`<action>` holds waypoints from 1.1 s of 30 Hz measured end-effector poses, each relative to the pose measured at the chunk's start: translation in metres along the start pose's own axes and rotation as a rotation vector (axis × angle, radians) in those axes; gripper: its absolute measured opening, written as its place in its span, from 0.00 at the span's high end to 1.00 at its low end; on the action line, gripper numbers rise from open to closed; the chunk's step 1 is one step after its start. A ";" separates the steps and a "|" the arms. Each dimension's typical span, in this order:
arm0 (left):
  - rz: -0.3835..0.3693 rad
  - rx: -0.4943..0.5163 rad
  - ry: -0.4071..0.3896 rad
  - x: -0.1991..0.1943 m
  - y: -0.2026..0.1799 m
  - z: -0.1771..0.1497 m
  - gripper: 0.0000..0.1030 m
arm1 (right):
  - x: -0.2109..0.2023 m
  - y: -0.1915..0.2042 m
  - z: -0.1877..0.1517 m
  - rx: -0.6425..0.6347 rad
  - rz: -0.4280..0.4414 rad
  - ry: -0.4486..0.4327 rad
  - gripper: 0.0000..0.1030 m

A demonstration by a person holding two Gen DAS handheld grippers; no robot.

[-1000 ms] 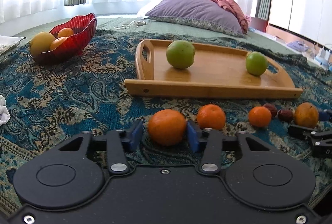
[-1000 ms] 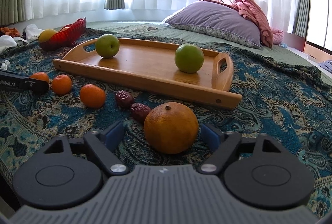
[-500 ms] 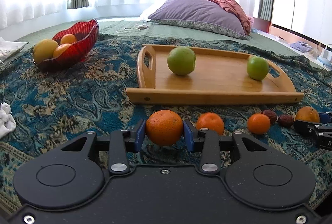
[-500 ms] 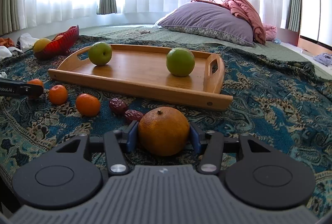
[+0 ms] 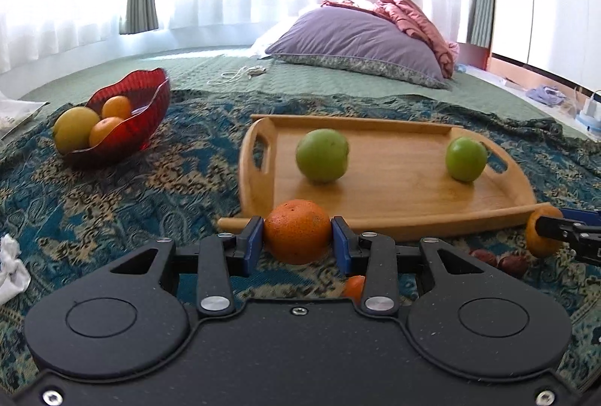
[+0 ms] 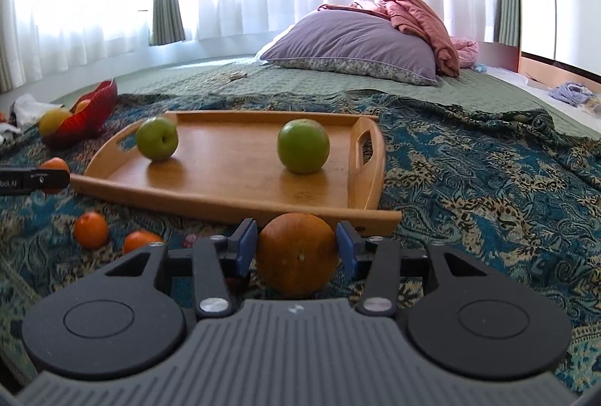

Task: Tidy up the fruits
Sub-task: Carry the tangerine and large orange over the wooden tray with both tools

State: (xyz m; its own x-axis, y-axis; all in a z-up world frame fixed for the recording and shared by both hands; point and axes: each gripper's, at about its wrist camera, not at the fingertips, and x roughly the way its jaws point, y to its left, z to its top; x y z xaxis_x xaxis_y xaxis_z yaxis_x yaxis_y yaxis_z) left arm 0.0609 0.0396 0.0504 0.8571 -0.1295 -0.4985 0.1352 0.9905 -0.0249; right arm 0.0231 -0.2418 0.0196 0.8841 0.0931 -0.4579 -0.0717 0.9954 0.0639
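My left gripper [image 5: 296, 242] is shut on a bright orange mandarin [image 5: 296, 227], held just above the patterned cloth in front of the wooden tray [image 5: 394, 205]. My right gripper [image 6: 298, 248] has its jaws closing on a larger dull orange [image 6: 298, 257]; both blue pads touch it and it hangs clear of the cloth. Two green apples [image 6: 157, 138] [image 6: 303, 146] sit on the tray [image 6: 233, 195]. A red bowl [image 5: 150, 105] with yellow and orange fruit stands at the left.
Two loose mandarins [image 6: 91, 229] [image 6: 141, 241] and dark dates [image 5: 503, 259] lie on the cloth before the tray. A purple pillow [image 6: 349, 49] lies behind. White crumpled paper [image 5: 11, 270] sits at the left edge.
Both grippers closed on their fruit and rose from the cloth. The tray and bowl now sit lower and nearer in both views; the loose mandarins dropped below the fingers.
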 end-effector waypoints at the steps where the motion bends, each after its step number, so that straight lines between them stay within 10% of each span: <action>1: -0.007 0.003 -0.001 0.001 -0.002 0.001 0.64 | 0.001 0.000 0.002 0.010 0.001 -0.003 0.52; 33: -0.174 0.071 0.093 0.100 -0.050 0.040 0.64 | 0.086 0.023 0.055 0.070 0.079 0.053 0.52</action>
State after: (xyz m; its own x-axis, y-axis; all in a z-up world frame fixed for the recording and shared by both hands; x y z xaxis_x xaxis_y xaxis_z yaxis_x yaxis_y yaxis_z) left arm 0.1594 -0.0251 0.0363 0.7686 -0.2908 -0.5698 0.3148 0.9473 -0.0587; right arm 0.1231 -0.2118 0.0303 0.8514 0.1741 -0.4948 -0.1063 0.9810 0.1623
